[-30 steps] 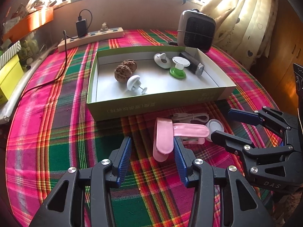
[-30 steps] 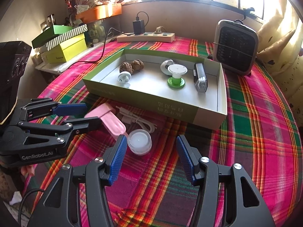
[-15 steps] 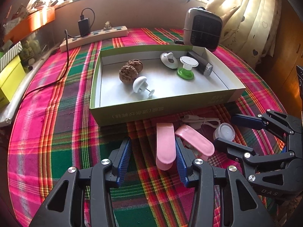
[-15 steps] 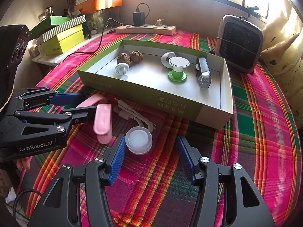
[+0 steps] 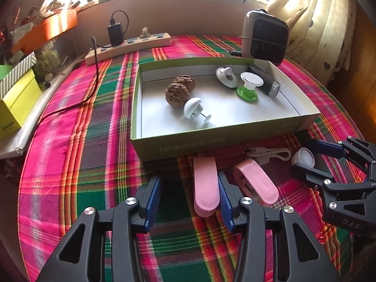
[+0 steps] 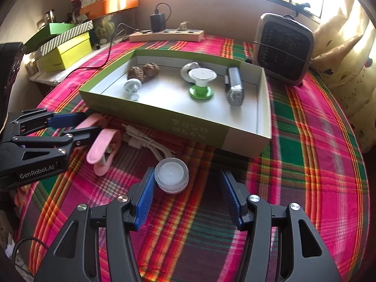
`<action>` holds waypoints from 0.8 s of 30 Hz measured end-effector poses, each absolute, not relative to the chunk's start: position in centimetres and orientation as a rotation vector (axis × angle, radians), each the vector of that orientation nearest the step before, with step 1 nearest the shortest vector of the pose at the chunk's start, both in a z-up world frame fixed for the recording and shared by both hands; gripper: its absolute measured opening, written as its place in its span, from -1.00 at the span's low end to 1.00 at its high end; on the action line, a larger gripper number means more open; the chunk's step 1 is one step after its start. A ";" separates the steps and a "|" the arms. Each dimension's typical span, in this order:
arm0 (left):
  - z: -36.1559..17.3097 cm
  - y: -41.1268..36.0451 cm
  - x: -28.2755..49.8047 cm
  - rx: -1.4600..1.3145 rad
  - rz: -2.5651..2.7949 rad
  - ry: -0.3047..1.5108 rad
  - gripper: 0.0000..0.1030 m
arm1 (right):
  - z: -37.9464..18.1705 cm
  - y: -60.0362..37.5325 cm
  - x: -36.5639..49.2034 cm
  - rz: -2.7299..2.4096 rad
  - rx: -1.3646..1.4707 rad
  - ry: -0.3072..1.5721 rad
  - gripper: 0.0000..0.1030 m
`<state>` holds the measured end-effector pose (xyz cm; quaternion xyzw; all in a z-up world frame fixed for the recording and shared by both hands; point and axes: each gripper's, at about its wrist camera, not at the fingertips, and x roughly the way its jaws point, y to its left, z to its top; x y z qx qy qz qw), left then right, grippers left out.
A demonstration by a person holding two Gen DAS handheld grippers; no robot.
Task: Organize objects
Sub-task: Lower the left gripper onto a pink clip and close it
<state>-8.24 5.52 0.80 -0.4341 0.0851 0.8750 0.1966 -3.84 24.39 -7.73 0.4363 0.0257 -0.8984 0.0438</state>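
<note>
Since a second ago we have closed in on the things lying in front of the green box (image 5: 211, 138): the pink clip's (image 5: 205, 185) near arm, which then lay crosswise ahead of our left gripper (image 5: 189, 198), now sits between its jaws, close against the right-hand blue pad, and the small white jar (image 6: 172, 175) has slid from ahead of the right gripper (image 6: 189, 197) to between its jaws. Our left gripper is spread, its left pad well clear of the clip, so nothing is clamped. Our right gripper is likewise released, the jar just beside its left pad, the right pad apart from it. The clip's other arm (image 5: 256, 183) splays toward the right. A coiled white cable (image 6: 150, 144) lies between clip and jar, near the box's front wall. Inside the box sit two walnuts (image 5: 178, 90), white suction hooks, a green-based holder (image 6: 201, 82) and a dark silver-ended device (image 6: 233, 87). The bench wears a plaid cloth (image 6: 305, 129).
</note>
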 end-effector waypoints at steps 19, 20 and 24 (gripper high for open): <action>0.6 4.9 -8.6 -1.214 2.491 0.208 -0.17 | -7.7 25.1 -3.7 -2.766 1.342 0.064 0.07; 0.6 4.8 -8.7 -1.213 2.489 0.204 -0.17 | -7.7 25.1 -3.7 -2.766 1.342 0.064 0.08; 0.6 4.9 -8.5 -1.200 2.491 0.216 -0.17 | -7.8 25.1 -3.7 -2.766 1.342 0.065 0.08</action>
